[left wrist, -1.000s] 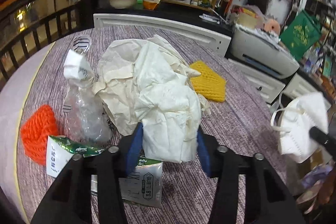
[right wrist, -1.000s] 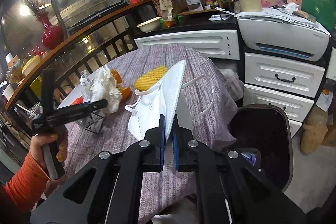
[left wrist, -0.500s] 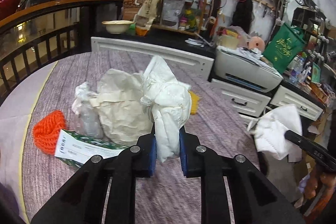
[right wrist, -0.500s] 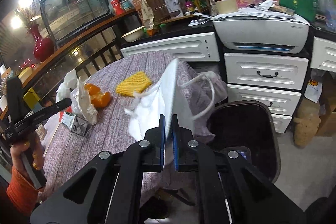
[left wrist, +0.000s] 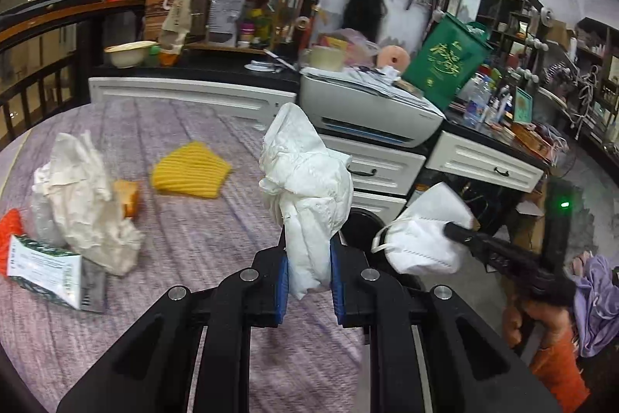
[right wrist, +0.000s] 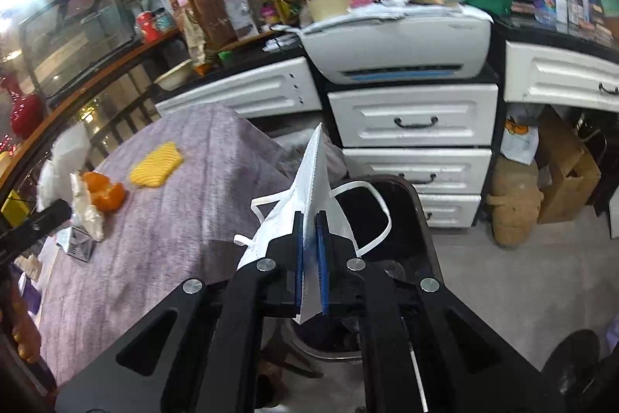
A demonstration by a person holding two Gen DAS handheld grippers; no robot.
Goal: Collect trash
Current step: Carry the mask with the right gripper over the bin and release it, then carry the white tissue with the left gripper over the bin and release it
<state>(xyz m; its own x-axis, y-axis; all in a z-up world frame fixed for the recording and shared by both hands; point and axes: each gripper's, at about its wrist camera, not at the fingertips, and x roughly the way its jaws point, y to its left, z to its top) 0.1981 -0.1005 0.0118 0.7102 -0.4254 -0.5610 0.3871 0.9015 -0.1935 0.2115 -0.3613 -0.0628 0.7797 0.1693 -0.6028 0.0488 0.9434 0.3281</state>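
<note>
Carrying both catches off the purple-clothed table (left wrist: 185, 242) toward the dark trash bin (right wrist: 410, 204) beside it, the two hands have swung well to the side within the last second, so the cabinet drawers (right wrist: 414, 120) now fill the background where the tabletop did; the bin, a moment ago at the edge of the right wrist view, now lies directly under the white face mask (right wrist: 309, 180), which the right gripper (right wrist: 309, 246) clamps edge-on between shut jaws, its ear loops dangling over the opening; the left gripper (left wrist: 307, 281), open around a loose heap a second ago, is now clenched on a crumpled white paper wad (left wrist: 309, 188) lifted clear of the cloth; left behind are a smaller paper crumple (left wrist: 85, 200), a yellow foam net (left wrist: 189, 175), a green-and-white carton (left wrist: 42, 268) and an orange peel (right wrist: 104, 194); by my reading the mask is ready to drop, the wad next.
</note>
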